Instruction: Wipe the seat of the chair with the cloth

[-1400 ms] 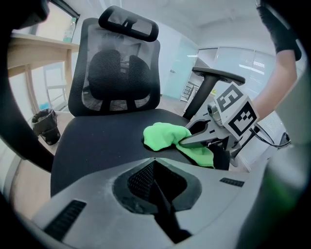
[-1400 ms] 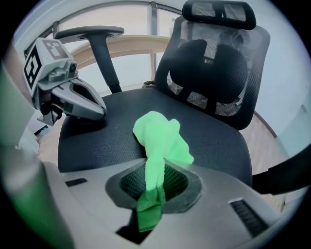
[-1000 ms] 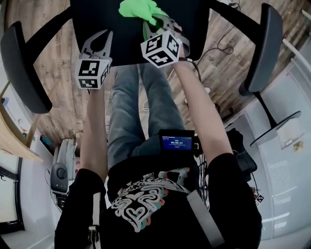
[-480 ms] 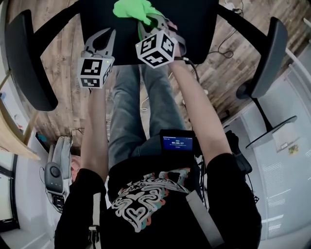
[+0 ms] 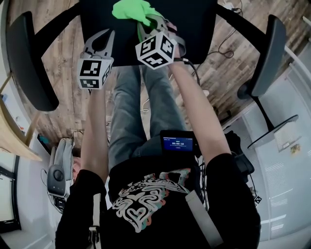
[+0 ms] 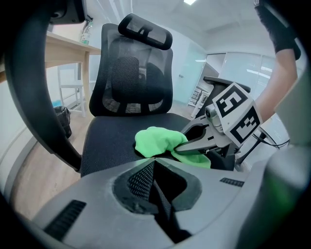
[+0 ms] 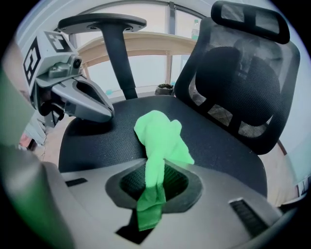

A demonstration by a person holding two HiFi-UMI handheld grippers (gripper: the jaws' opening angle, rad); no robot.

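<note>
Surface: black mesh chair seat (image 5: 197, 26), with an armrest on each side (image 5: 26, 63) and a mesh backrest (image 6: 131, 78) topped by a headrest.
Room: wood-plank floor (image 5: 63, 48) under the chair; a wooden tabletop (image 6: 68, 46) stands behind it, and pale glass partitions show beyond.
Cloth: the bright green cloth (image 5: 129, 9) lies bunched on the seat near its middle, its bulk just past the tip of the right tool (image 5: 146, 23). One twisted end runs back into that tool's jaws.
Right tool: jaws pinched on the tail of the cloth, which passes between them and hangs out behind. The rest of the cloth rests on the seat.
Left tool: the left tool (image 5: 103, 38) hovers over the near left part of the seat with its jaw tips together and nothing between them. It is apart from the cloth, which lies ahead of it and to its right.
Change: over the last second the right tool and the cloth have slid a little to the left across the seat. The left tool has hardly moved.
</note>
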